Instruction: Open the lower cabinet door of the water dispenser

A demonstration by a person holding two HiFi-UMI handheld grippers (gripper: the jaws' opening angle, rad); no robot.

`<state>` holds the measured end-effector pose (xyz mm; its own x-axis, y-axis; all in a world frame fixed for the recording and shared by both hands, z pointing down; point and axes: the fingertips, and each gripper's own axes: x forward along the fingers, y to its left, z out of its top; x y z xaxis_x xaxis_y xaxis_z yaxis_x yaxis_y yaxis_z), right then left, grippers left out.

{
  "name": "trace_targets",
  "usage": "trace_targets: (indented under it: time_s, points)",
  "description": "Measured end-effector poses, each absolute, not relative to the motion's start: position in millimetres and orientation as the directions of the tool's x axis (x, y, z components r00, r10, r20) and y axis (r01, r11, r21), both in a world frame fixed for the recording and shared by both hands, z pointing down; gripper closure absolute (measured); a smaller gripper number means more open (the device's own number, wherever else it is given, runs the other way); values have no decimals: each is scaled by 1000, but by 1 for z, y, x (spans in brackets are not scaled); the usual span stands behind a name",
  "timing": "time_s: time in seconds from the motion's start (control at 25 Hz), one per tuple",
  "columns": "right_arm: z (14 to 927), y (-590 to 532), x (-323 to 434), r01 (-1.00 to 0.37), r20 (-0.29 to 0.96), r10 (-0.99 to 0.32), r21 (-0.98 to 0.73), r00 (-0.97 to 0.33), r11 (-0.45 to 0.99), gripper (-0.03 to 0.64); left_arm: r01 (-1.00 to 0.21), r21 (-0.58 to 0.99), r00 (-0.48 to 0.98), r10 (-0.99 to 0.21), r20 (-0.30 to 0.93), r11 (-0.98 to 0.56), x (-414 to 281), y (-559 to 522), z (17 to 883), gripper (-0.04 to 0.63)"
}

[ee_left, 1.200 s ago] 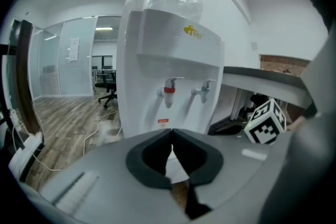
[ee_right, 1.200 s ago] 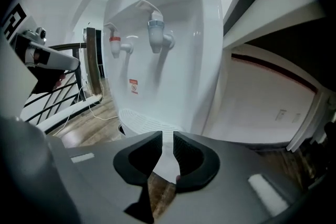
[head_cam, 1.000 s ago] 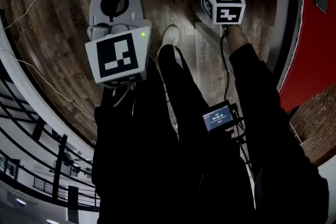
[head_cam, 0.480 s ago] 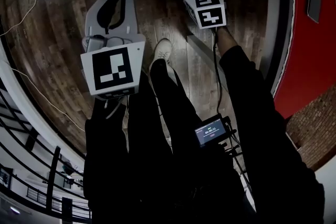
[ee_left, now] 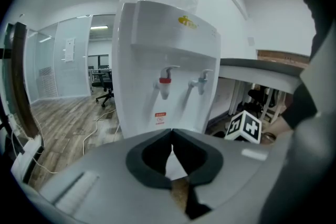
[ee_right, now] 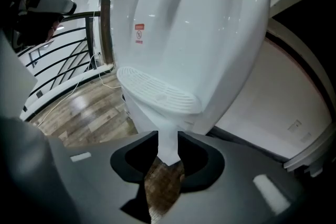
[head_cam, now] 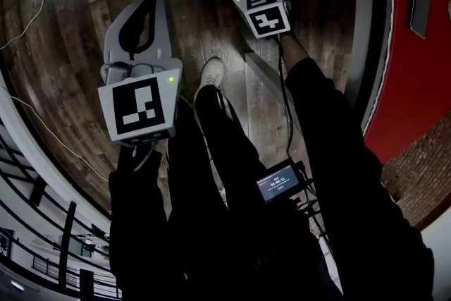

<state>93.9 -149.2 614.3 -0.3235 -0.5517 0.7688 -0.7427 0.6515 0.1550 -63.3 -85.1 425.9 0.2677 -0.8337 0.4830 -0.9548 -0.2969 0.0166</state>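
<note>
The water dispenser (ee_right: 210,34) is recorded on the wood floor (ee_right: 89,113). Its lower cabinet door (ee_right: 149,120), below the drip tray (ee_right: 157,93), is seen between the jaws of the right hand-held gripper (ee_right: 168,138). These have just been opening and stand apart, with nothing gripped. The left hand-held gripper (ee_left: 172,132) is held before the dispenser, jaws closed and empty.

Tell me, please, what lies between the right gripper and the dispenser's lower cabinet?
Nothing does. In the right gripper view the right gripper, fingers just opened wider and empty, looks straight at the white lower cabinet over wooden floor.
</note>
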Motion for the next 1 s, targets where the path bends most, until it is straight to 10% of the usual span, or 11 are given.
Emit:
trace_targets:
  time_s: [1.0]
  points:
    - [648, -165, 104, -571, 852, -491, 315, -182, 758, 433, -972, 27, 214, -837, 503, -232, -86, -76, 434, 588]
